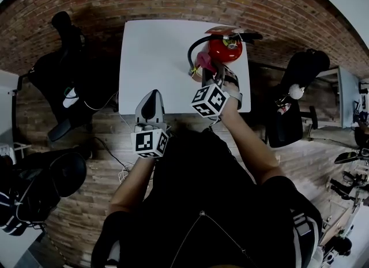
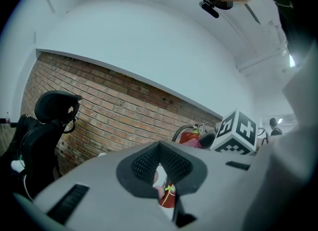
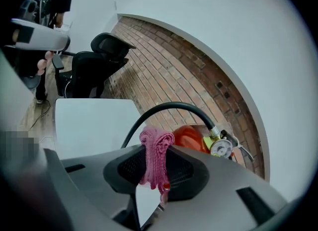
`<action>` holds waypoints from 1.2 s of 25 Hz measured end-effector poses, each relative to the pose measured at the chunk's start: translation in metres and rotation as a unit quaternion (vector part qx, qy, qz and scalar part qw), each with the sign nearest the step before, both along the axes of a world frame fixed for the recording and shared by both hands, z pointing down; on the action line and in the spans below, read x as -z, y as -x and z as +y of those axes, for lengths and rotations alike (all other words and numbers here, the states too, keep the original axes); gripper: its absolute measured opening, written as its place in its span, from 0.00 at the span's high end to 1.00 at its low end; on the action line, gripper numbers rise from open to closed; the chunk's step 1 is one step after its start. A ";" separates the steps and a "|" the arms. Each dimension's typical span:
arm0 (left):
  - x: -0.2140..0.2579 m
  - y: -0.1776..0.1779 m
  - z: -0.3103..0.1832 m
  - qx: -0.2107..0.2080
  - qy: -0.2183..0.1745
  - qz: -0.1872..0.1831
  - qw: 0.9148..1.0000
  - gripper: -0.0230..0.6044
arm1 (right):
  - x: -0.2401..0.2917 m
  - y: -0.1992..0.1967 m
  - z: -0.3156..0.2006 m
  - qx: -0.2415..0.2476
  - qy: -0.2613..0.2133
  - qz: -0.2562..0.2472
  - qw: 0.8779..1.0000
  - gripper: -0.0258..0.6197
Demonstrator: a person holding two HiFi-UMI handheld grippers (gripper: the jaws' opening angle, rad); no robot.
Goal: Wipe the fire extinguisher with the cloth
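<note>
The extinguisher [image 1: 226,49] is seen upright at the far right of the white table [image 1: 155,48], near its far edge, with its black hose [image 1: 193,48] looping out to its left. The right gripper [image 1: 206,71] is held just on the near left side of it, jaws clamped on the pink cloth [image 1: 203,61]. In the right gripper view the cloth [image 3: 155,150] is pinched between the closed jaws of the right gripper [image 3: 155,158], bunched and sticking out above them. Just beyond it, to the right, are the red body [image 3: 191,136] and the hose [image 3: 169,107]. Whether cloth and extinguisher touch cannot be told.

The left gripper [image 1: 151,95] is held over the near edge of the table, left of the extinguisher and apart from it. Its jaws [image 2: 160,165] are drawn together with nothing held.
</note>
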State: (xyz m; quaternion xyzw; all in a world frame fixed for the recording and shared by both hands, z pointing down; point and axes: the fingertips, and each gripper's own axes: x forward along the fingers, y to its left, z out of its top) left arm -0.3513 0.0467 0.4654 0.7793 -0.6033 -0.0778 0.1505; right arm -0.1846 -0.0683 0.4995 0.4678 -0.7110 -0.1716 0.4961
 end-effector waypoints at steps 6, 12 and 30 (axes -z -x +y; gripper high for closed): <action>0.000 -0.001 -0.002 0.000 -0.001 0.001 1.000 0.95 | 0.029 0.002 -0.002 0.004 -0.031 -0.010 0.999 0.79; 0.005 -0.002 0.001 -0.001 -0.004 0.000 1.000 0.95 | 0.057 0.005 -0.001 0.013 -0.067 -0.015 0.998 0.79; 0.011 -0.027 -0.012 -0.019 -0.007 -0.013 1.000 0.95 | 0.070 -0.013 -0.002 0.071 -0.162 0.056 0.983 0.79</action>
